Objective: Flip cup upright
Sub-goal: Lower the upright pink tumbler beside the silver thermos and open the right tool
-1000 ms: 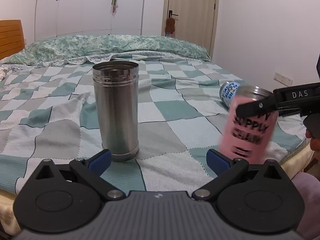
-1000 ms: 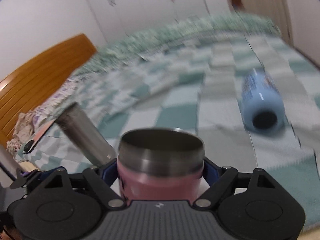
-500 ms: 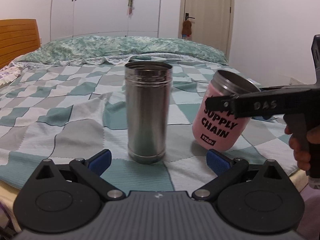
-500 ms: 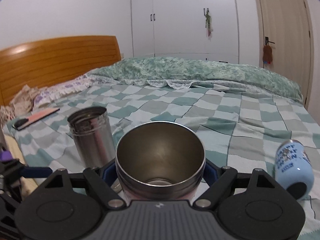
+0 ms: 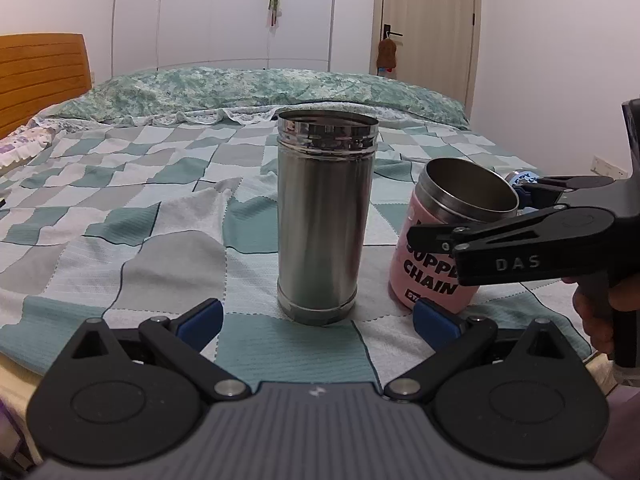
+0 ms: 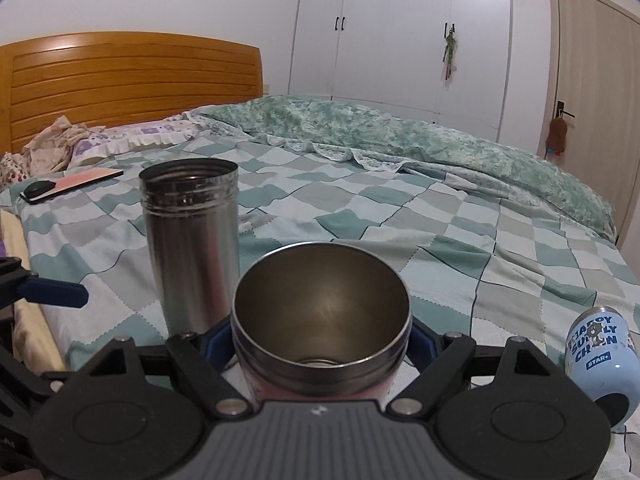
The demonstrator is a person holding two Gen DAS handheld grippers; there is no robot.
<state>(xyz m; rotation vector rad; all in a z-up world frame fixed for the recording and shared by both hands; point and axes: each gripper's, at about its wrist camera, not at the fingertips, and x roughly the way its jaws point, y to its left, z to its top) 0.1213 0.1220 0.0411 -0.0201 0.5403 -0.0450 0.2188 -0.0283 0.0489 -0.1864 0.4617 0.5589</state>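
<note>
A pink cup [image 5: 436, 268] with black lettering and a steel rim stands mouth-up on the bed, tilted slightly left. My right gripper [image 6: 320, 344] is shut on the pink cup [image 6: 320, 320] just below its rim; it also shows in the left wrist view [image 5: 472, 224]. A tall steel tumbler [image 5: 326, 216] stands upright to the left of the pink cup, also in the right wrist view [image 6: 192, 240]. My left gripper [image 5: 318, 318] is open and empty, just in front of the tumbler's base. A light blue cup [image 6: 602, 354] lies on its side at the right.
The checkered green and white blanket [image 5: 120, 216] covers the bed. A wooden headboard [image 6: 128, 84] is at the left. A phone and a dark object [image 6: 68, 186] lie near the far left bed edge. The bed edge is close in front of both grippers.
The pink cup has gone from held tilted in the air to upright and lower, its base on the blanket beside the tumbler. The left gripper stayed open in front of the tumbler.
</note>
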